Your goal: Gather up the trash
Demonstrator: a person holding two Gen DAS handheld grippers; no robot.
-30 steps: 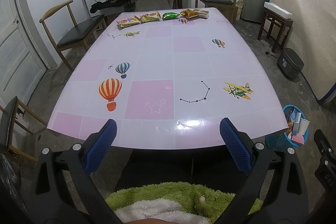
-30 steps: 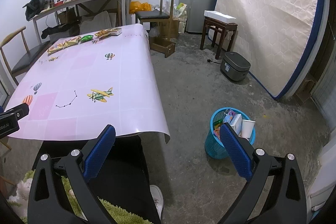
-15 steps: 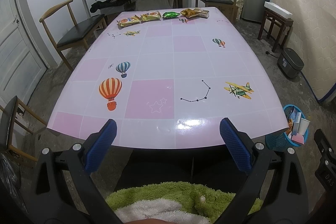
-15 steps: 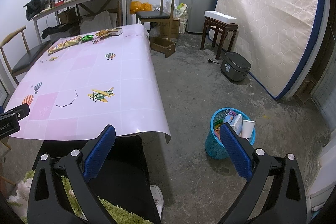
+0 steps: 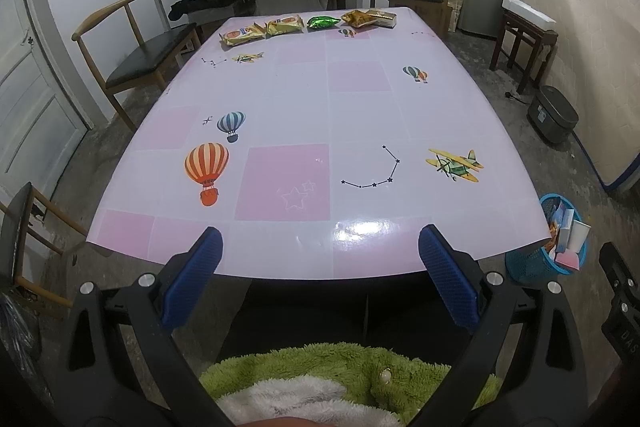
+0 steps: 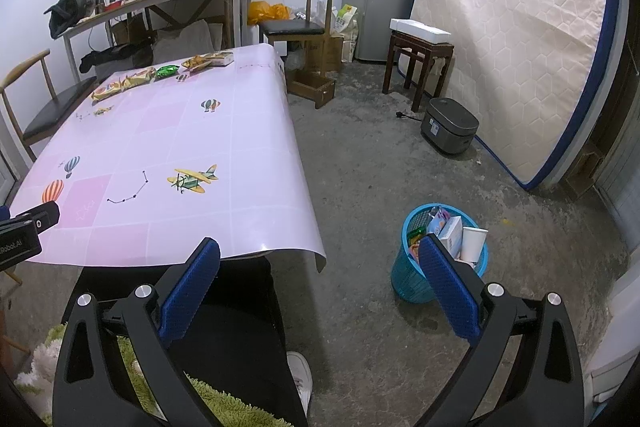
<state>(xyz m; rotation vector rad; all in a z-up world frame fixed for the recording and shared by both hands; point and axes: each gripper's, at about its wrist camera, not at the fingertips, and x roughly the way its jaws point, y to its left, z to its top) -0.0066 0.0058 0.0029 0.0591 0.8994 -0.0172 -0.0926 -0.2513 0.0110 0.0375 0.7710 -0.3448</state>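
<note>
My left tongs [image 5: 320,277] and right tongs [image 6: 322,281] were both spread and empty, while 5 crinkled snack wrappers [image 5: 308,23], gold, green and orange, lay along the table's [image 5: 360,115] far edge.
</note>
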